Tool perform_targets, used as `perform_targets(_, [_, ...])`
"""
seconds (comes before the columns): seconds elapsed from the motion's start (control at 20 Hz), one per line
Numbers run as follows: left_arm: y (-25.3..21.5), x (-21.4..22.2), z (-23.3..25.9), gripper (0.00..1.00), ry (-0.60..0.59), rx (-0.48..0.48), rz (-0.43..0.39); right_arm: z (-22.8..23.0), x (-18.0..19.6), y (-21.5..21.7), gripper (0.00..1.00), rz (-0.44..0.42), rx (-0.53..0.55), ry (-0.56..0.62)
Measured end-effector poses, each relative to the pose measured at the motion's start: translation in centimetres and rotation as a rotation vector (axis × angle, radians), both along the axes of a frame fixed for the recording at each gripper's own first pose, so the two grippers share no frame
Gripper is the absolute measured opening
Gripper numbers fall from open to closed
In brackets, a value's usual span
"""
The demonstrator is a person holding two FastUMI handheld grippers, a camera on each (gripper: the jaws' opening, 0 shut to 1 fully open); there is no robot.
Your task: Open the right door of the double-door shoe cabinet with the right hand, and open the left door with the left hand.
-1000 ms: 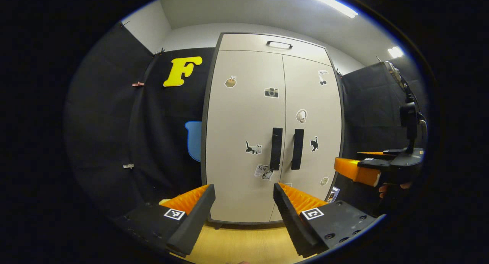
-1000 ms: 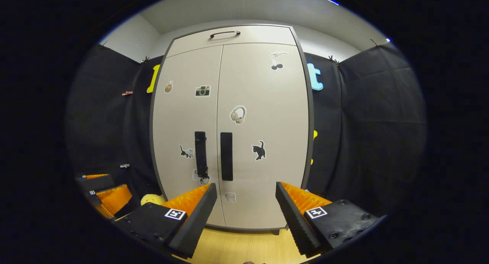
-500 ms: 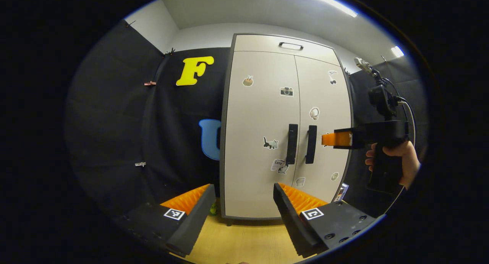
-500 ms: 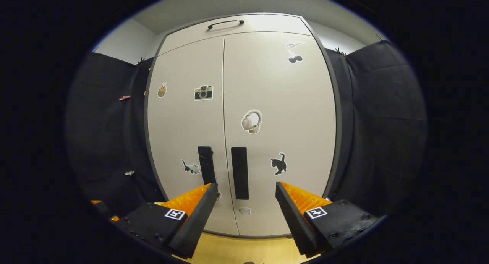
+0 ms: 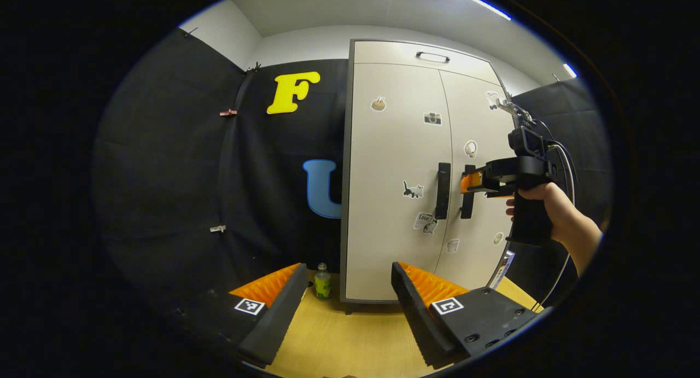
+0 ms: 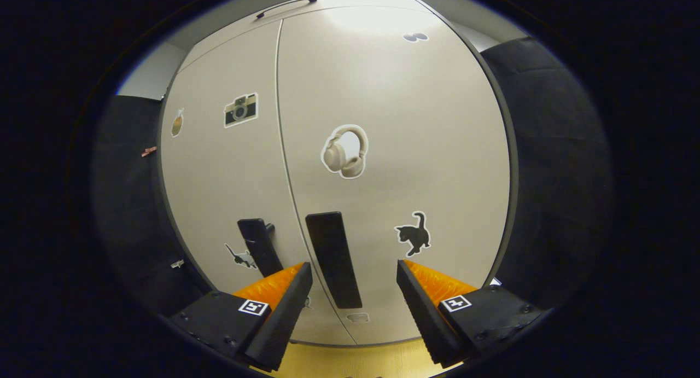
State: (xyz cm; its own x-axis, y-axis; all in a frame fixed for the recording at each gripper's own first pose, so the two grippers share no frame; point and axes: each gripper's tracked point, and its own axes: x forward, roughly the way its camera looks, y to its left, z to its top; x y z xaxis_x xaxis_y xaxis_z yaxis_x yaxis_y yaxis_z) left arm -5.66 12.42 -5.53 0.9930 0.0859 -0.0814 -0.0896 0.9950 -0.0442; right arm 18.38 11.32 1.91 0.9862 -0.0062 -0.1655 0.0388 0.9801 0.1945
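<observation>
Right gripper (image 6: 353,282) is spread wide, its fingers either side of the right door handle (image 6: 332,257) but not gripping. Left gripper (image 5: 347,285) is wide too, well back from the shut shoe cabinet (image 5: 399,164).

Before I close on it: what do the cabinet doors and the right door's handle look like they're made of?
Right door: likely laminated board, smooth satin cream, soft ceiling glare. Left door: looks the same. Right door's handle: flat matte black bar, no shine; plastic or coated metal, can't tell.
</observation>
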Motion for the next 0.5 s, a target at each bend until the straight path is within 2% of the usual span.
perform_targets(0.25, [1.0,0.0,-1.2,0.95,0.033,-0.01,0.004,-0.9,1.9,0.3,0.96,-0.01,0.061,0.03])
perform_targets(0.35, [1.2,0.1,-1.3,0.95,0.035,0.008,0.0,-0.8,2.1,0.8,0.85,-0.003,0.078,0.03])
perform_targets(0.4, [1.1,0.1,-1.3,0.95,0.034,0.014,-0.005,-0.8,2.4,1.3,0.74,0.002,0.079,0.031])
perform_targets(0.5, [0.9,0.3,-1.5,0.95,0.035,0.01,-0.021,-1.0,2.4,1.7,0.61,-0.006,0.071,0.044])
